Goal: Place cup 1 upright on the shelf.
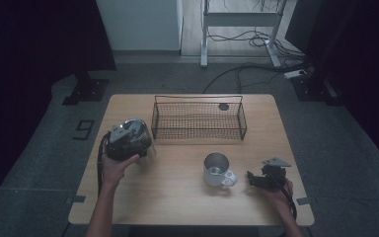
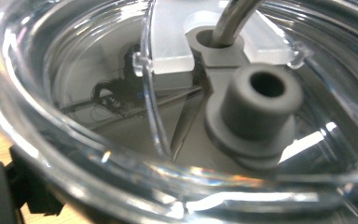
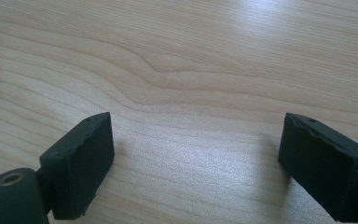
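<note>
A clear plastic lid [image 1: 134, 136] is held up in the left gripper [image 1: 128, 140] at the left side of the tabletop [image 1: 177, 197], just off the left end of the wire basket [image 1: 198, 118]. In the left gripper view the lid [image 2: 121, 116] is seen from very close: a clear domed rim, a frosted tab, a grey spout [image 2: 256, 107] and a metal straw [image 2: 235, 21] passing through a hole. How wide the left fingers stand cannot be told from these pictures, but the lid is judged to be gripped by them, since it is carried clear of the wood.

The metal mug [image 1: 216, 169] stands upright and open near the middle of the tabletop, its handle [image 1: 231, 177] turned toward the right gripper [image 1: 256, 178]. The mug lies to the right of the lid and slightly nearer the person, so the lid would have to be carried rightward and brought down level over the rim.

The right gripper rests low on the wood just beside the handle. In the right gripper view its fingers [image 3: 81, 163] are spread wide with nothing between them, only bare wood. The right gripper is much nearer the mug and is judged well placed to steady it.
</note>
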{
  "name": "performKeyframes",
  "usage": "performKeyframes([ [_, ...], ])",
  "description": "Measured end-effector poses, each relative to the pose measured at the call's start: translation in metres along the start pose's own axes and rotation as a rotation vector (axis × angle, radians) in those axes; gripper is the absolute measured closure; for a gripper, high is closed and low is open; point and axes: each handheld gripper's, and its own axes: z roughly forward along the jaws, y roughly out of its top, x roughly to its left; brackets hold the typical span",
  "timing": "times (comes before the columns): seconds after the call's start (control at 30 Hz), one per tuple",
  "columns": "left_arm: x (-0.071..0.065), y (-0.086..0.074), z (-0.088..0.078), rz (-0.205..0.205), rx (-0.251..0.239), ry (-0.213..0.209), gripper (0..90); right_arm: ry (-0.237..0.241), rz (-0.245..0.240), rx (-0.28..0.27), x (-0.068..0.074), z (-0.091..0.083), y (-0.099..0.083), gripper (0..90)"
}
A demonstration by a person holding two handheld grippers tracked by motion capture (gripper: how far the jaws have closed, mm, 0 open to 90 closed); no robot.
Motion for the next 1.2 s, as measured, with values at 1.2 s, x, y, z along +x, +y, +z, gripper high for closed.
performKeyframes([
  [1.2, -0.008, 0.033, 0.014, 0.024, -0.010, -0.045, 3.8, -0.006, -0.002, -0.005, 0.000, 0.001, 0.001, 11.3],
])
